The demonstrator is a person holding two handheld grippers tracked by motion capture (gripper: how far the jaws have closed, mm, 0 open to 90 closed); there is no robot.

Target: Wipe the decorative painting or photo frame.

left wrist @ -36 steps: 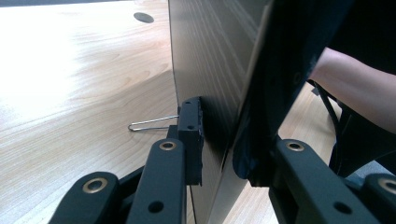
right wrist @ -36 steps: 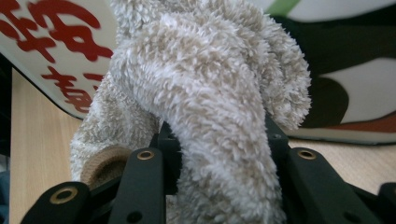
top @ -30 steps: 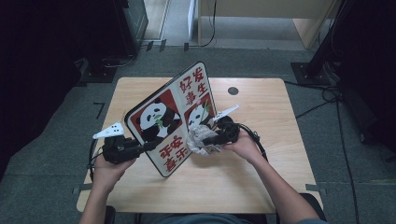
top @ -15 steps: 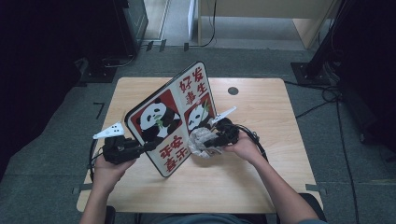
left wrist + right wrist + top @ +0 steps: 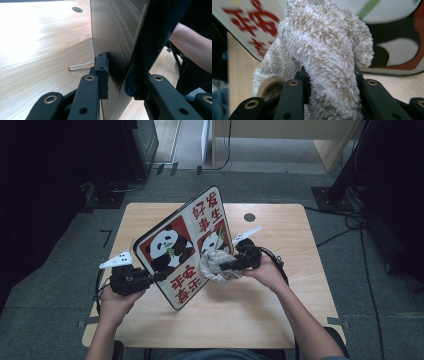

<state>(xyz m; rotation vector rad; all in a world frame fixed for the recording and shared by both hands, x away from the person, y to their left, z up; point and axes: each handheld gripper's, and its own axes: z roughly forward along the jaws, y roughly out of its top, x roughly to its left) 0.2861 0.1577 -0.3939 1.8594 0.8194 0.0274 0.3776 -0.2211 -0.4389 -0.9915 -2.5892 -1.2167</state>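
A panda sign board (image 5: 175, 245) with red characters stands tilted on its lower edge on the wooden table (image 5: 280, 320). My left gripper (image 5: 157, 276) is shut on its lower left edge; in the left gripper view the jaws clamp the board (image 5: 112, 32) edge-on around my left gripper (image 5: 120, 75). My right gripper (image 5: 225, 266) is shut on a fluffy beige cloth (image 5: 212, 265) pressed against the board's printed face, and its jaws have just closed a little tighter. In the right gripper view the cloth (image 5: 324, 45) bulges from my right gripper (image 5: 329, 72), with the board (image 5: 397, 50) behind.
A dark round hole (image 5: 249, 217) sits in the table's far right part. A thin wire loop (image 5: 80, 66) lies on the wood behind the board. Cables (image 5: 345, 225) trail on the floor to the right, and dark furniture stands at the back left.
The right gripper has moved slightly up the board's face with the cloth. The left gripper and the board have stayed put.
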